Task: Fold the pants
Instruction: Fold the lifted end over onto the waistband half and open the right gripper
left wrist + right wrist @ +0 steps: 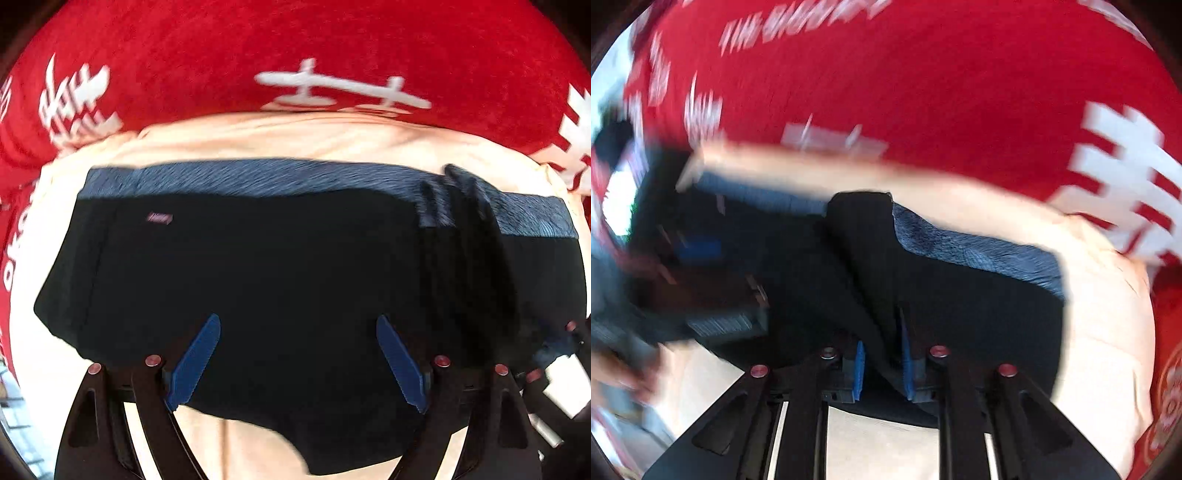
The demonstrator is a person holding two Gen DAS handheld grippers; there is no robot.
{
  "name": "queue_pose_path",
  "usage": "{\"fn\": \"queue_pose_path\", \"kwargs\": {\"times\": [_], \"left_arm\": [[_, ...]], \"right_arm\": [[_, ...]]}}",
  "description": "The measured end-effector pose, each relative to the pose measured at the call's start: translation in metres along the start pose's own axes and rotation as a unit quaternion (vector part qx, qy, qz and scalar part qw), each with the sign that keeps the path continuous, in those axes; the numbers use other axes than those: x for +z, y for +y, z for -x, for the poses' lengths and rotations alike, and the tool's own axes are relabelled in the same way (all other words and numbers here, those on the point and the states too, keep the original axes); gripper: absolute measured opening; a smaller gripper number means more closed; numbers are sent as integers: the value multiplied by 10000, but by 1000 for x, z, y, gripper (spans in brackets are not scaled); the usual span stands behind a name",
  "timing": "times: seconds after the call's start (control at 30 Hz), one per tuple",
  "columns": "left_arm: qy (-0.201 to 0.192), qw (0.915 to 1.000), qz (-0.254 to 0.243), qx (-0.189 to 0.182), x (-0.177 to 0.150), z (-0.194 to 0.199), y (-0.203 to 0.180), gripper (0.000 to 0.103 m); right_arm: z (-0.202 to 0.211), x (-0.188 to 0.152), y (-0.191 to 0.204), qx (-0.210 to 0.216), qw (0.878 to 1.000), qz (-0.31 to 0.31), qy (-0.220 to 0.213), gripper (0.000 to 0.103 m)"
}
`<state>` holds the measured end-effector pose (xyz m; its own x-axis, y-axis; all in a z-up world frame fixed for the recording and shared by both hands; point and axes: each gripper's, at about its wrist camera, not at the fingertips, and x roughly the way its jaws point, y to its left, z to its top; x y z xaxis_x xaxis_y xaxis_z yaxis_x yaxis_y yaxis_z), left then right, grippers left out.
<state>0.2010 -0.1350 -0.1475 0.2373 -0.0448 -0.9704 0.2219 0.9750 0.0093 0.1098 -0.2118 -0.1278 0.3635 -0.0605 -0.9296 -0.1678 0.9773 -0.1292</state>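
- The right gripper [881,363] has its jaws narrowed on a raised ridge of the black pants [258,277]; the cloth runs up between the blue pads, so I judge it pinched.
- The left gripper [297,363] hovers over the near edge of the pants with its jaws wide, holding nothing.
- To do the fold well, carry the pinched ridge across in one flat sweep, keeping it low, and use the left jaws to pin or lift the matching edge so the layers land square.
- A lopsided pull would likely bunch the cloth by the waistband.
- The pants lie spread on a cream cloth [314,136] over a red blanket [295,37] with white lettering.
- They are black, with a blue-grey waistband [258,177] at the far edge and a small pink tag [159,218].
- Both views are blurred.
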Motion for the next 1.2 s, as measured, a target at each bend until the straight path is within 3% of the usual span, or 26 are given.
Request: {"fn": "queue_pose_path", "kwargs": {"times": [0.07,0.1,0.17,0.2,0.27,0.33,0.37,0.43,0.47,0.53,0.57,0.63,0.73,0.9,0.93,0.97,1.07,1.1,1.2], "left_arm": [[-11,10000,21,-30,-4,0,11,88],[-13,10000,-6,-26,-3,1,15,88],[-21,10000,-44,-64,-4,4,17,88],[-49,9998,-59,-166,-1,10,20,88],[-117,9992,-98,-376,8,20,32,88],[-169,9971,-232,-712,12,31,30,88],[-160,9956,-301,-867,14,35,30,88],[-87,9926,-384,-1150,17,39,23,88],[-10,9898,-433,-1358,17,38,19,88],[125,9868,-538,-1522,16,35,-1,88],[208,9859,-600,-1550,12,31,-6,88],[345,9869,-636,-1445,2,15,-8,88],[415,9874,-483,-1451,-1,0,-1,88],[425,9890,-461,-1340,-3,13,11,88],[368,9901,-503,-1259,-5,21,17,88],[322,9909,-521,-1197,-11,32,27,88],[134,9932,-438,-1074,-10,52,42,88],[79,9938,-407,-1029,-10,56,46,88],[91,9949,-412,-919,-9,52,42,88]], "right_arm": [[-13,-7,30,-685,9947,744,164,27],[-12,-13,48,-1091,9859,1259,163,29],[1,-20,64,-1146,9794,1655,134,36],[8,-22,66,-1067,9801,1669,139,37],[27,-24,55,-472,9903,1291,190,38],[37,-18,19,661,9971,-104,365,39],[35,-20,-12,1373,9826,-1174,424,39],[22,-31,-59,2275,9314,-2804,468,39],[9,-42,-81,2718,8901,-3625,494,39],[-9,-62,-101,3230,8294,-4537,444,39],[-16,-71,-106,3373,8049,-4861,462,39],[-25,-80,-111,3446,7801,-5192,556,39],[-29,-93,-108,3510,7593,-5452,549,39],[-45,-98,-116,3629,7188,-5926,245,38],[-48,-98,-118,3604,7127,-6013,229,27],[-52,-95,-120,3523,7157,-6024,279,5],[-34,-78,-128,3515,7455,-5658,242,5],[-21,-70,-126,3565,7630,-5388,212,5],[-11,-67,-109,3498,7963,-4905,534,5]]}}
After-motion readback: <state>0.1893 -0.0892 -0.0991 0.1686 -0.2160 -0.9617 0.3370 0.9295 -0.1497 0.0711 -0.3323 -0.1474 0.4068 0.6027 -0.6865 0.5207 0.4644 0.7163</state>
